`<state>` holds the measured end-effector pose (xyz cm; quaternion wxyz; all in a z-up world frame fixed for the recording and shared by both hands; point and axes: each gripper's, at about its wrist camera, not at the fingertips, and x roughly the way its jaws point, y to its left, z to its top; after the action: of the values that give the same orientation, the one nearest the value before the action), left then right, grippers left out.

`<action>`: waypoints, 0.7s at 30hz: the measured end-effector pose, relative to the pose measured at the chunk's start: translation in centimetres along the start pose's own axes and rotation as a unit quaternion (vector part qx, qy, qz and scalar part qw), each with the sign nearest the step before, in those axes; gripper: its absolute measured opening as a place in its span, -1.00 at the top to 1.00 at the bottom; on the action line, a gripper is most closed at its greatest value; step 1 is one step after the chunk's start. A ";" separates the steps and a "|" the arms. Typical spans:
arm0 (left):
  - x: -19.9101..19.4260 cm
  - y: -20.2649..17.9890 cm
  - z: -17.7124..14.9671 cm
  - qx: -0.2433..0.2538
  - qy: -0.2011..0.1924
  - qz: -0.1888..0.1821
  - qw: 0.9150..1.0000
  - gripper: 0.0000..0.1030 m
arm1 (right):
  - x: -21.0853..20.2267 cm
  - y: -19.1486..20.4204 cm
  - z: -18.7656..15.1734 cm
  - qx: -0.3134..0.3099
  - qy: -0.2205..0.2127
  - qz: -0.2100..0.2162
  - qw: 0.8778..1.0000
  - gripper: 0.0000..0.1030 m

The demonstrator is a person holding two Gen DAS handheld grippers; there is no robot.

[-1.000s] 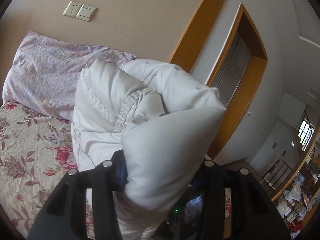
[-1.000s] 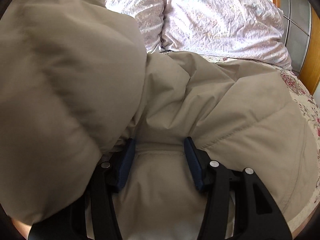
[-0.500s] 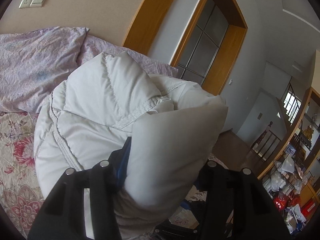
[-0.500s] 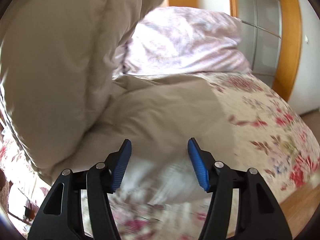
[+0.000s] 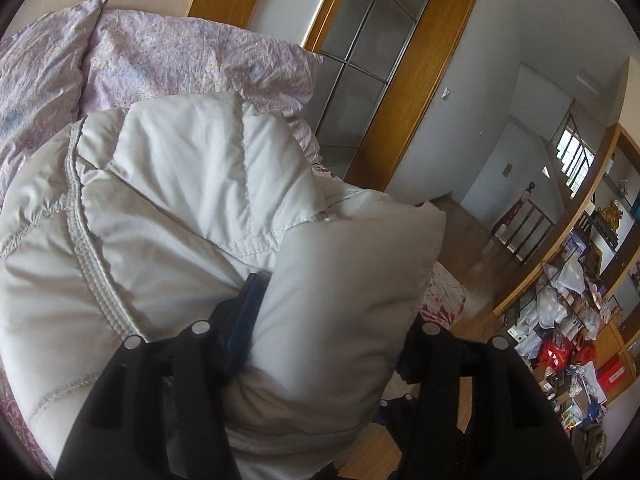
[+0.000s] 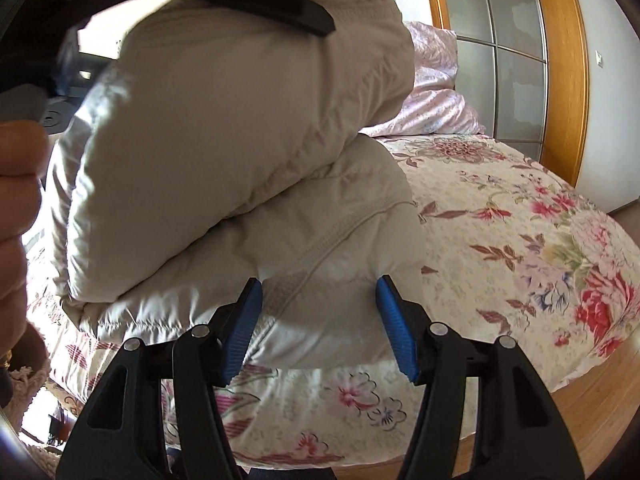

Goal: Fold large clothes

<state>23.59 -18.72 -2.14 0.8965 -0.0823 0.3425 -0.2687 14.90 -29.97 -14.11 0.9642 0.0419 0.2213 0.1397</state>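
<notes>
Padded down jacket, pale grey-beige, lies doubled over on the floral bedspread, its upper layer bulging over the lower one, which rests flat on the bed. Two lilac pillows sit behind it at the head of the bed, next to a wood-framed glass door.

In the left wrist view, the left gripper has a thick puffy fold of the jacket wedged between its jaws. The blue pad on one finger presses into the fabric; the other finger is hidden behind the bulge. Its jaws are opening, with the fold filling the gap between them.

In the right wrist view, the right gripper stands with its blue pads spread apart at the near edge of the jacket's lower layer. The fabric sits just ahead of the fingertips and nothing is pinched. A hand shows at the left edge of that view.
</notes>
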 end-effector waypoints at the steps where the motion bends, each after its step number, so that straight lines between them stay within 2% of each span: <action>1: 0.3 -0.3 -0.1 0.002 0.003 0.002 1.000 -0.08 | 0.0 -0.1 -0.2 0.002 -0.001 0.000 1.000 -0.20; 9: 2.5 -2.0 -1.0 0.027 0.027 0.028 0.999 -0.13 | 0.6 -1.1 -1.0 0.016 -0.001 0.002 1.000 -0.27; 18: 4.3 -2.0 -1.1 0.033 0.061 0.027 0.997 -0.16 | 1.2 -1.6 -1.2 0.031 0.004 0.005 0.999 -0.28; 21: 3.2 -2.1 -0.8 0.031 0.051 0.019 0.998 -0.32 | 1.2 -1.6 -1.3 0.036 0.004 0.006 0.999 -0.30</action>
<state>24.19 -22.18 -3.86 0.8847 -0.0343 0.3813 -0.2661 15.77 -31.17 -15.97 0.9602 0.0773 0.2301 0.1381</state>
